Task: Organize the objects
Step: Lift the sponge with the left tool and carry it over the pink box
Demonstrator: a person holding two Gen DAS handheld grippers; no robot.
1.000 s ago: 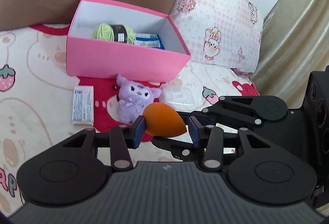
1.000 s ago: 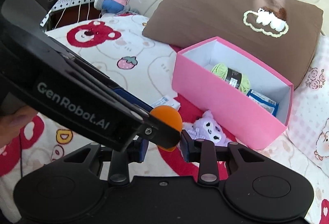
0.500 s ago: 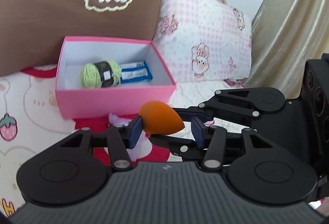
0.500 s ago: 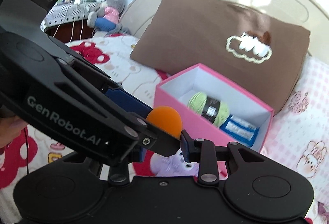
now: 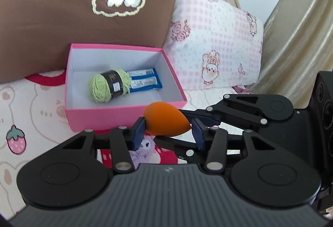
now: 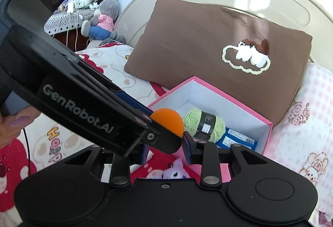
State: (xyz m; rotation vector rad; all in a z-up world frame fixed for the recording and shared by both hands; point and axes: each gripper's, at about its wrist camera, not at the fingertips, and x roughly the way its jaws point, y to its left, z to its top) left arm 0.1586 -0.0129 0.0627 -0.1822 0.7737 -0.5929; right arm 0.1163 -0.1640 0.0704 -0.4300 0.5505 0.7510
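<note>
Left gripper (image 5: 167,133) reaches in over the bed with its jaws closing around an orange teardrop makeup sponge (image 5: 166,122). The sponge's blunt end sits against one blue pad, while its pointed tip lies right at the other, and I cannot tell whether it touches. Right gripper (image 6: 165,149) comes in crosswise from the side, jaws narrow and clamped on the same sponge, one finger above it and one below as the left camera sees it. A hand (image 6: 12,125) grasps the left gripper's handle at the edge of the right view. The sponge hangs in the air just in front of the near right corner of the open pink box (image 5: 124,120), level with its front rim and not yet over the opening. Inside, a ball of green yarn (image 5: 104,87) lies near the middle, touching two blue packets (image 5: 143,81) that rest toward the back right. The strip along the front wall and the left end of the floor are bare. The box's back edge tucks against a brown pillow (image 5: 72,8), and its right wall stands near a pink checked pillow (image 5: 214,50). To its left the bear-print bedsheet (image 5: 31,106) lies open. A purple plush toy (image 5: 143,152) rests on the sheet below the grippers, just before the box's front wall.
</note>
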